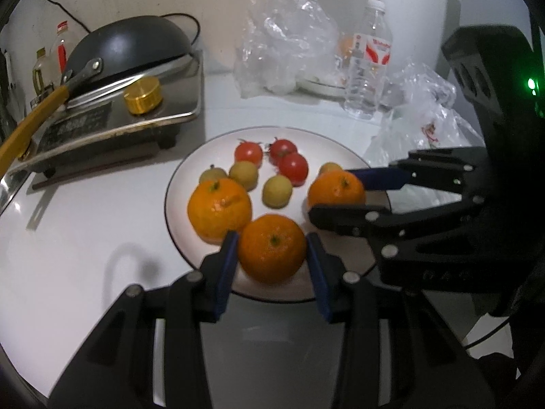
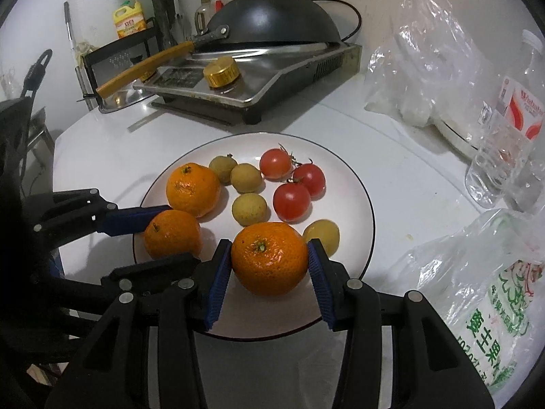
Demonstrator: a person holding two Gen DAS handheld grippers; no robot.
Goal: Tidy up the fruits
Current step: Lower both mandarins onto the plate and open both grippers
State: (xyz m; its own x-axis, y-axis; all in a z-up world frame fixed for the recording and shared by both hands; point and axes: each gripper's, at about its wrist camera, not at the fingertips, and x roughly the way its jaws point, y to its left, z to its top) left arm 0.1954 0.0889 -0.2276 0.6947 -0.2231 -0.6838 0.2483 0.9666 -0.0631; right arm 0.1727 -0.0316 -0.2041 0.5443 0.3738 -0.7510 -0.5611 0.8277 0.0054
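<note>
A white plate [image 1: 190, 177] [image 2: 344, 177] holds three tangerines, three tomatoes [image 1: 293, 167] [image 2: 292, 201] and several small yellow-green longans [image 1: 276, 191] [image 2: 249, 208]. My left gripper [image 1: 270, 252] [image 2: 160, 235] straddles the near tangerine [image 1: 271, 247] [image 2: 173, 233], blue pads at its sides, the tangerine resting on the plate. My right gripper [image 2: 269, 259] [image 1: 340, 192] straddles another tangerine [image 2: 269, 258] [image 1: 335, 189] in the same way. The third tangerine [image 1: 219, 208] [image 2: 192, 188] lies free on the plate.
An induction cooker [image 1: 112, 122] [image 2: 245, 85] with an upturned black wok [image 1: 133, 44] [image 2: 272, 20] stands behind the plate. Clear plastic bags [image 1: 289, 37] [image 2: 425, 51], a water bottle [image 1: 369, 58] [image 2: 511, 129] and a printed bag [image 2: 490, 293] crowd the right side.
</note>
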